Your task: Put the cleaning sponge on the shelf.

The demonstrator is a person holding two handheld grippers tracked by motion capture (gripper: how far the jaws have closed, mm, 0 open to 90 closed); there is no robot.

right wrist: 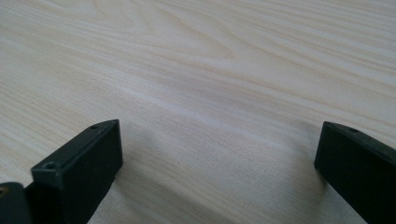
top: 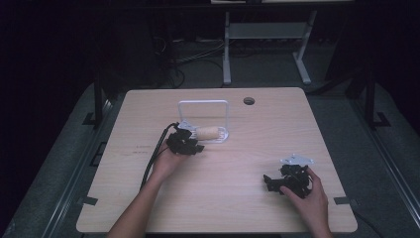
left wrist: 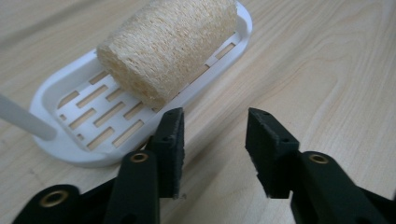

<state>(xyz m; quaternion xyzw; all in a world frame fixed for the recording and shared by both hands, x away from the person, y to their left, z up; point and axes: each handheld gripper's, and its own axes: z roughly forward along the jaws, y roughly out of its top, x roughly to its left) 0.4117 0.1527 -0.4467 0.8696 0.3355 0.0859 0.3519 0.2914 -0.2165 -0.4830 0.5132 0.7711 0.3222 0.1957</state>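
Two hand-held grippers, left [left wrist: 214,135] and right [right wrist: 217,172], both apart, empty; one loofah [left wrist: 170,44] on one slotted tray [left wrist: 65,144].

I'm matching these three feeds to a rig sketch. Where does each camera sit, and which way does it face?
High view: above the person's side, facing forward and down on the table; both forearms, left hand-held gripper, right hand-held gripper.
Left gripper view: rides that gripper, faces the loofah on the white slotted tray; own black jaws apart.
Right gripper view: faces bare tabletop; own jaws wide.
Shared: high and left gripper views both show loofah and tray.

Dark lab, bare table [top: 218,198], floor cables [top: 198,57]
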